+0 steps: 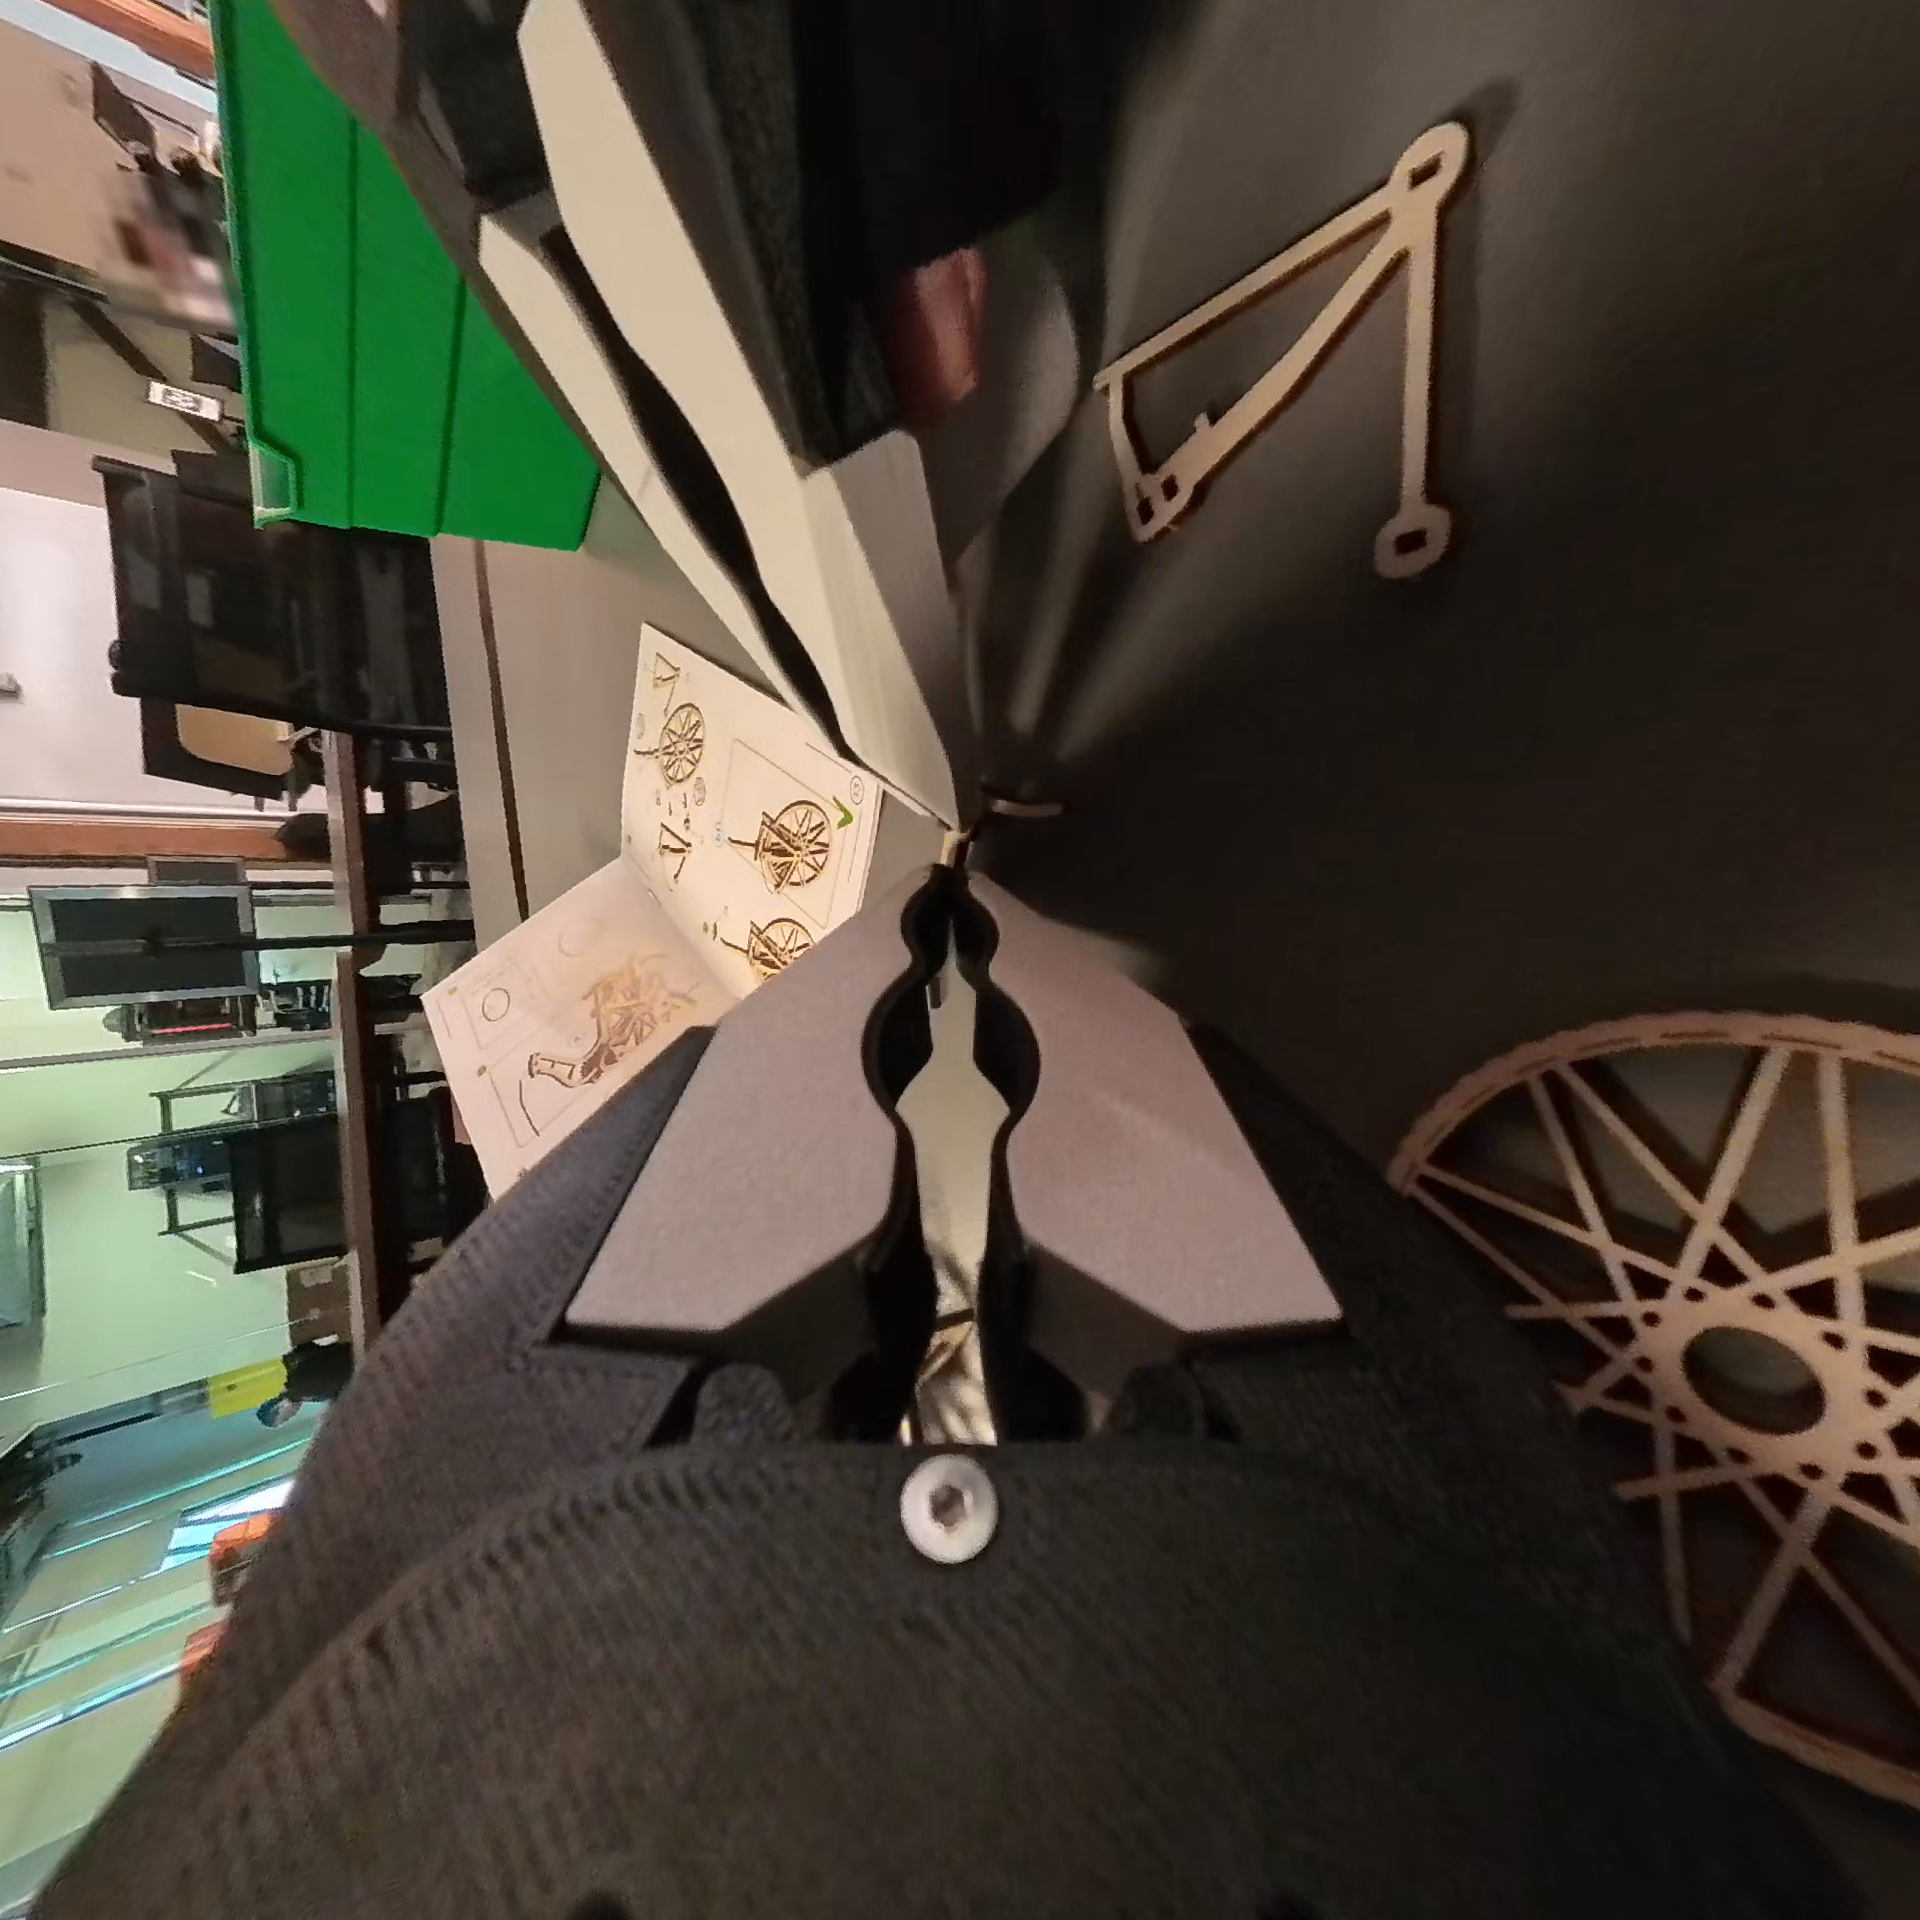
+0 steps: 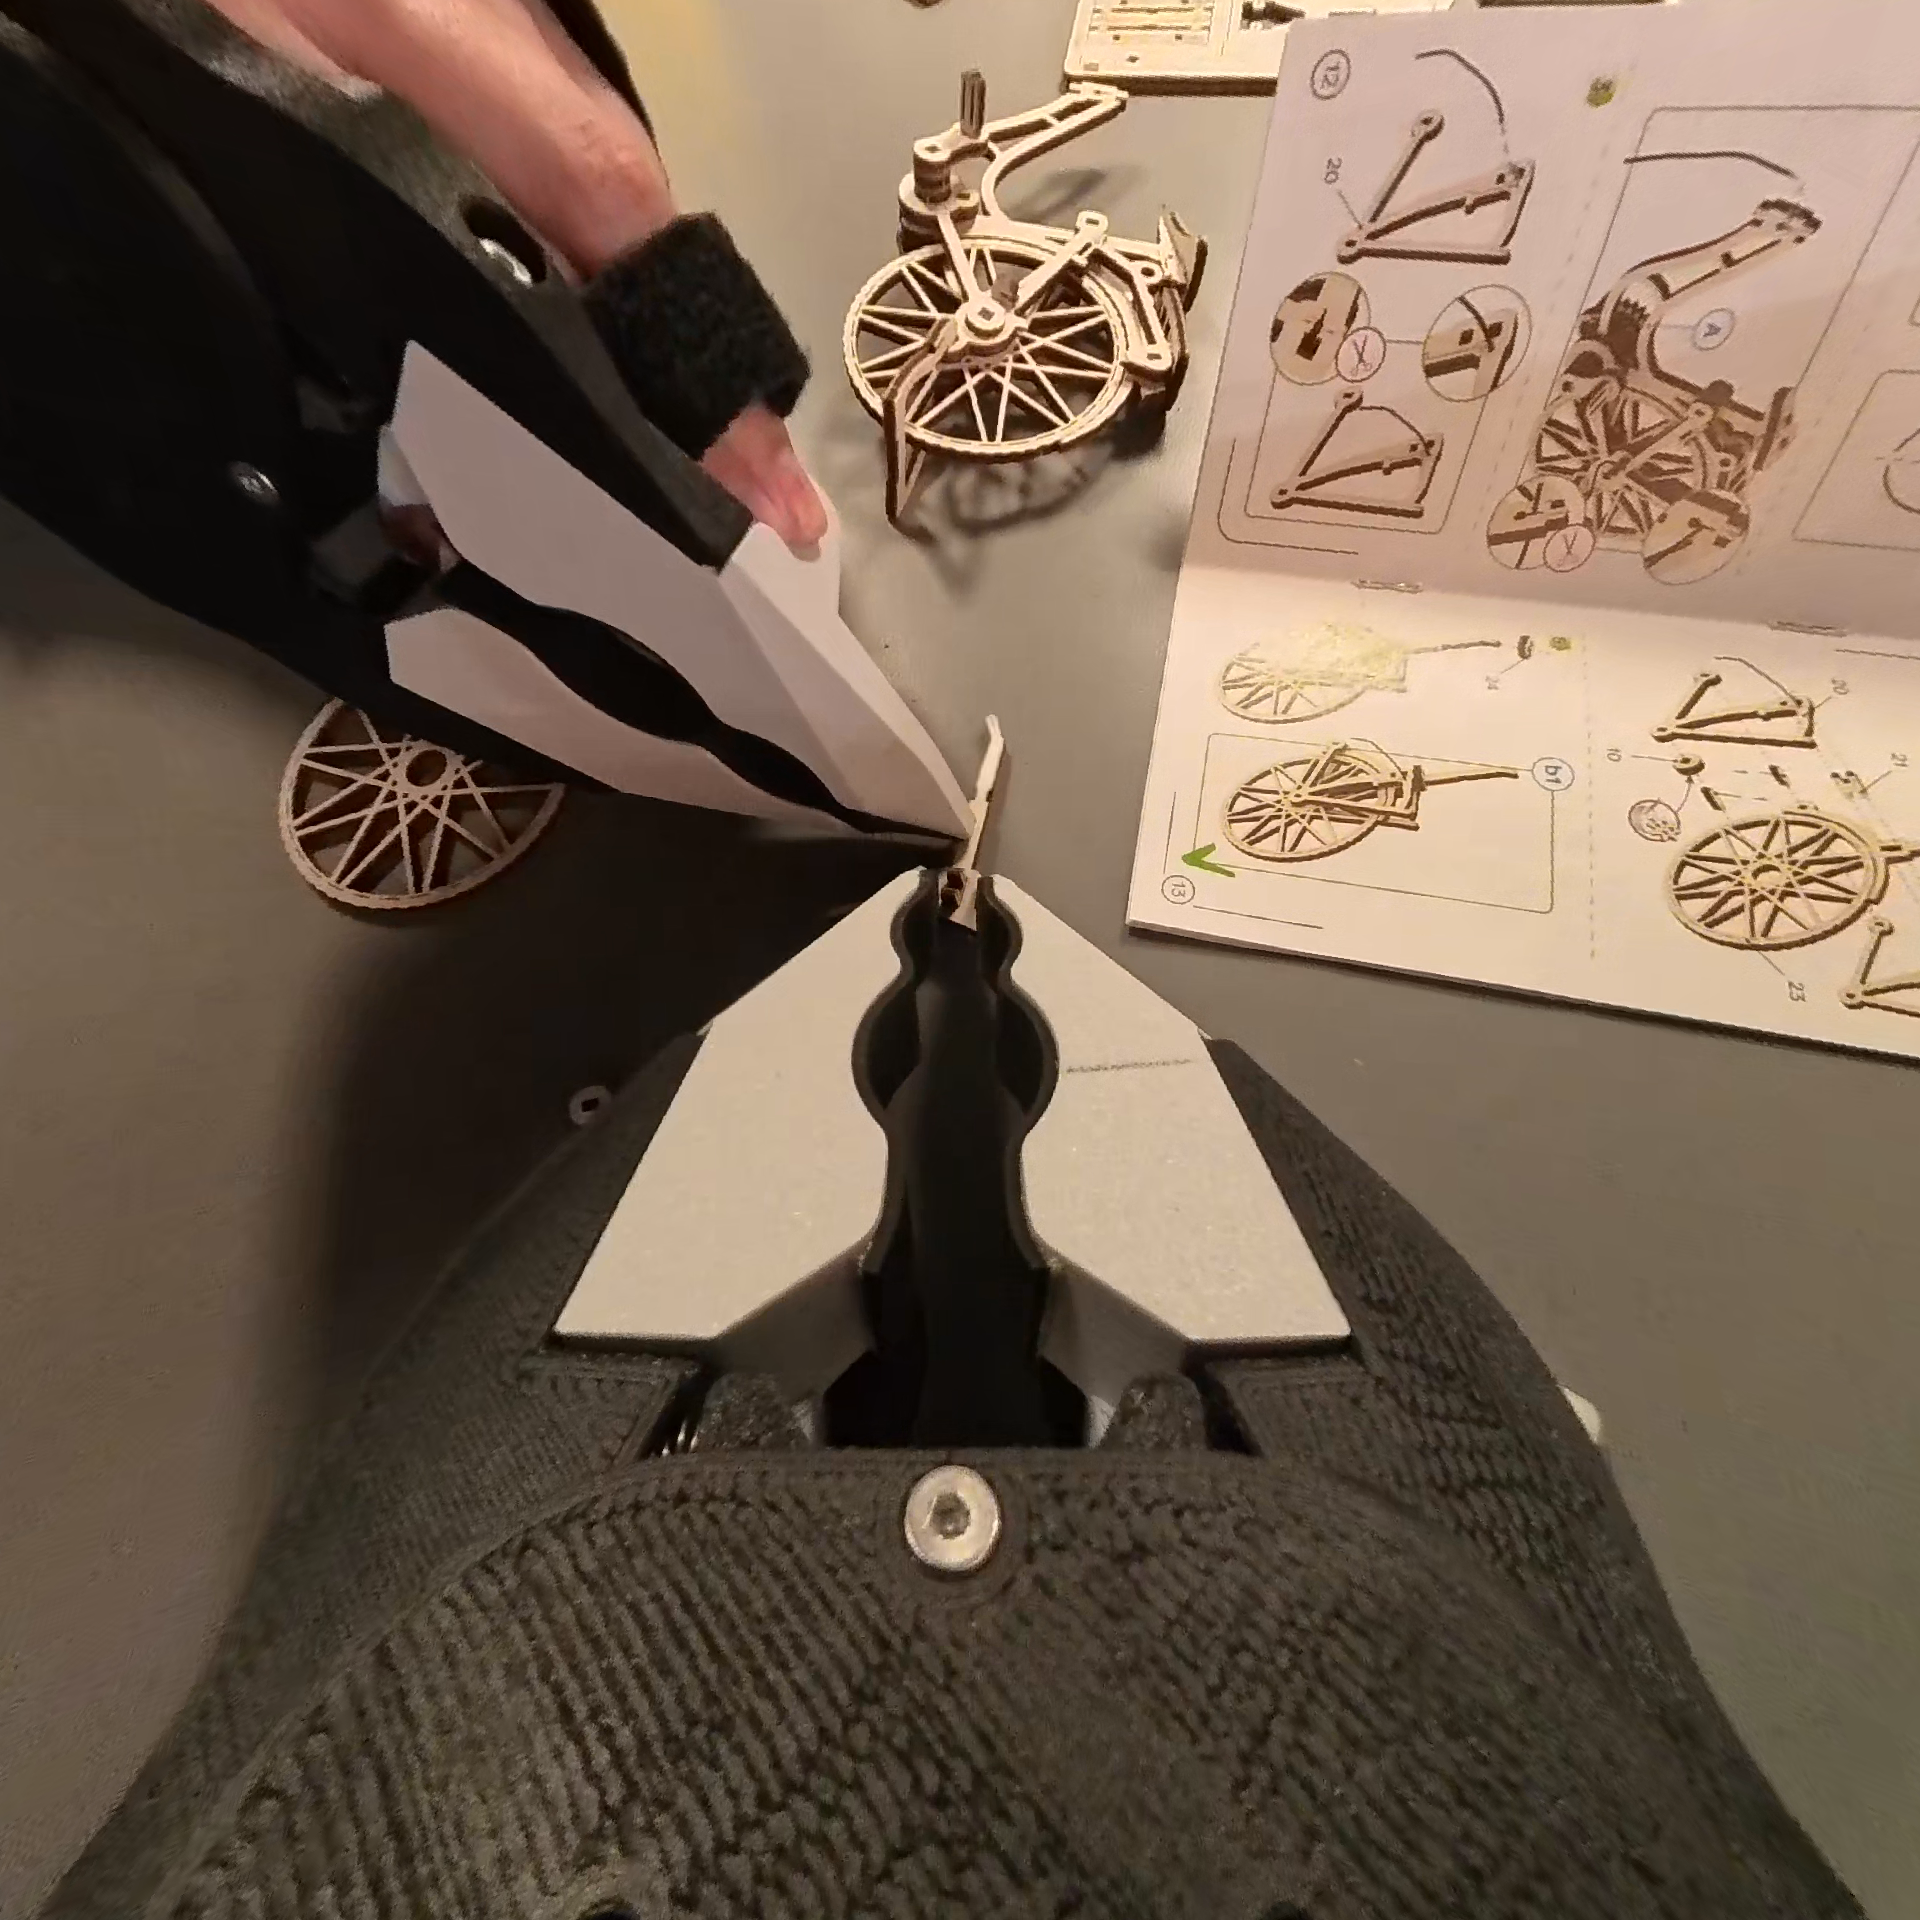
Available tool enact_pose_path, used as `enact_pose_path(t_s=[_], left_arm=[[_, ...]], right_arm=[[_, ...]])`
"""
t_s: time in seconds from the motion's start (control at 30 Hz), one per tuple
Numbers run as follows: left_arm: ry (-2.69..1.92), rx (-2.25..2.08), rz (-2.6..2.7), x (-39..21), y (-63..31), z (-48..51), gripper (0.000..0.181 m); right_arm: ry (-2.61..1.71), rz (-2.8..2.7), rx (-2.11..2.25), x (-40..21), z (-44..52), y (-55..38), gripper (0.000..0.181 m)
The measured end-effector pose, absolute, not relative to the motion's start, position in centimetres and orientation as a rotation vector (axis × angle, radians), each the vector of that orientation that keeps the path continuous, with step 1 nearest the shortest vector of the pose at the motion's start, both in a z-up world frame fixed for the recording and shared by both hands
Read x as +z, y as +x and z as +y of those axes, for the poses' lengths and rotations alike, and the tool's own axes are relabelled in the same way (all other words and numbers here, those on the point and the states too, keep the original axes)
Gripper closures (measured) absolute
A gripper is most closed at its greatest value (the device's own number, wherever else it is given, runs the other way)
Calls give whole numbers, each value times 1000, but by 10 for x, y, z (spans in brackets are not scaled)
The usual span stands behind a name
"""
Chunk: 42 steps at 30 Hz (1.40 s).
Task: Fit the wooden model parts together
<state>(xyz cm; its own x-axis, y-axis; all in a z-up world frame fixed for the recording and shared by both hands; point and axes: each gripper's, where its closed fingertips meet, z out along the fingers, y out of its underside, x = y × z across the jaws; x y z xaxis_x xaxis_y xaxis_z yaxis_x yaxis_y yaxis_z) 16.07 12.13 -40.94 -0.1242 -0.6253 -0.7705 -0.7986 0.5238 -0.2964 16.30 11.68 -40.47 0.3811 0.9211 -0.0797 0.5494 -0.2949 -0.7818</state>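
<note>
Wood pieces lie on a dark grey table (image 2: 312, 1039). In the right wrist view, from left to right: a loose spoked wheel (image 2: 405, 805) lies at middle left, partly under the left gripper (image 2: 940, 826), which reaches in from the upper left, held by a hand (image 2: 623, 156). Its white fingers (image 2: 644, 613) are pinched together on a thin wooden strip (image 2: 987, 795) at frame centre. The right gripper (image 2: 961, 888), rising from the bottom edge, is clenched on the strip's lower end, so both tools grasp the same small part, tip to tip. At upper centre sits a part-built model (image 2: 1023, 322) with a wheel and curved arm. An open instruction booklet (image 2: 1558, 582) fills the right side.

In the left wrist view the scene appears turned sideways: a green bin (image 1: 395, 312) at upper left, the booklet at centre left, a triangular wooden frame (image 1: 1299, 343) at upper right, and the spoked wheel at lower right.
</note>
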Motion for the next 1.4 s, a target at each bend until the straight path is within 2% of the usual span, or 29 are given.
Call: enact_pose_path(t_s=[0.2, 0.47, 0.53, 0.6, 0.77, 0.87, 0.93, 1.03, 1.17, 1.2, 1.27, 1.4], left_arm=[[-1152, 261, 1849, -410, 162, 122, 181], [-1147, 288, 1863, -412, 162, 120, 181], [-1160, 317, 1834, -411, 159, 127, 181], [-1196, 334, 1788, -408, 154, 136, 181], [-1360, 67, 1553, -378, 156, 145, 181], [-1431, -47, 1505, -372, 150, 149, 181], [-1447, -178, 1527, -374, 152, 142, 181], [-1531, -402, 1467, -371, 155, 137, 176], [-1534, -520, 1415, -360, 154, 134, 174], [-1537, -531, 1416, -359, 153, 133, 171], [-1546, -501, 1443, -362, 149, 130, 162], [-1475, -250, 1613, -381, 145, 127, 138]], right_arm=[[-2002, -1292, 692, -412, 115, 166, 172], [-1937, -1293, 687, -404, 118, 164, 176], [-1793, -1194, 803, -374, 124, 164, 174], [-1716, -1144, 726, -359, 138, 180, 168], [-1619, -1054, 806, -341, 147, 193, 149], [-1560, -1101, 797, -339, 144, 195, 147], [-1576, -1275, 728, -358, 133, 194, 154], [-1626, -1542, 649, -394, 119, 191, 154], [-1768, -1574, 693, -408, 127, 188, 155], [-1806, -1560, 722, -409, 128, 188, 157], [-1849, -1526, 726, -409, 131, 190, 180], [-1850, -1488, 852, -399, 121, 189, 181]])
